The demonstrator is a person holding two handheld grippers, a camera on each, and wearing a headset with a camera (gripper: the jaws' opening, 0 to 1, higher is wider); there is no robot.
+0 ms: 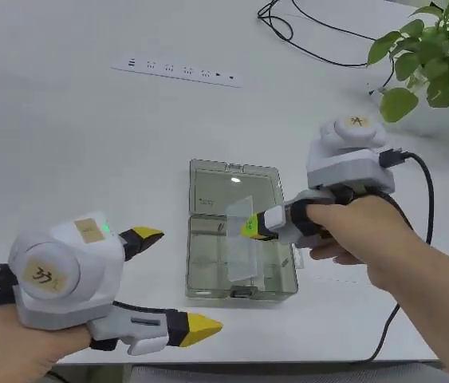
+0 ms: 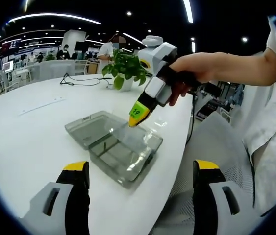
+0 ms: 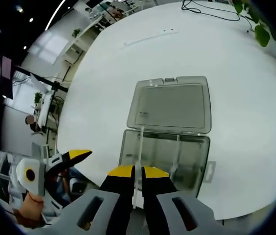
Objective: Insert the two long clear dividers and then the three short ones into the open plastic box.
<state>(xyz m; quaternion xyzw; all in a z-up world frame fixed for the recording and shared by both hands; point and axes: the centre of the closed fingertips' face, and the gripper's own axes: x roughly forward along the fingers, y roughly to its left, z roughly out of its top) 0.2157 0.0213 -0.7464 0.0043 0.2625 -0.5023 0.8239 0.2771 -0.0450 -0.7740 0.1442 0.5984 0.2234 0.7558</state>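
Right gripper (image 1: 250, 227) is clamped on a long clear divider (image 1: 242, 243), jaws pressed together on its upper edge. The divider hangs tilted below the tips and reaches down into the open plastic box (image 1: 244, 296); I cannot tell whether it is seated in a slot. The box sits directly beneath this gripper, with its lid (image 1: 234, 179) laid back flat on the desk (image 1: 64, 144) beyond. Left gripper (image 1: 178, 279) has its jaws wide apart, holding nothing, and the box is just ahead to its right. A power strip (image 1: 176, 69) lies far ahead of both.
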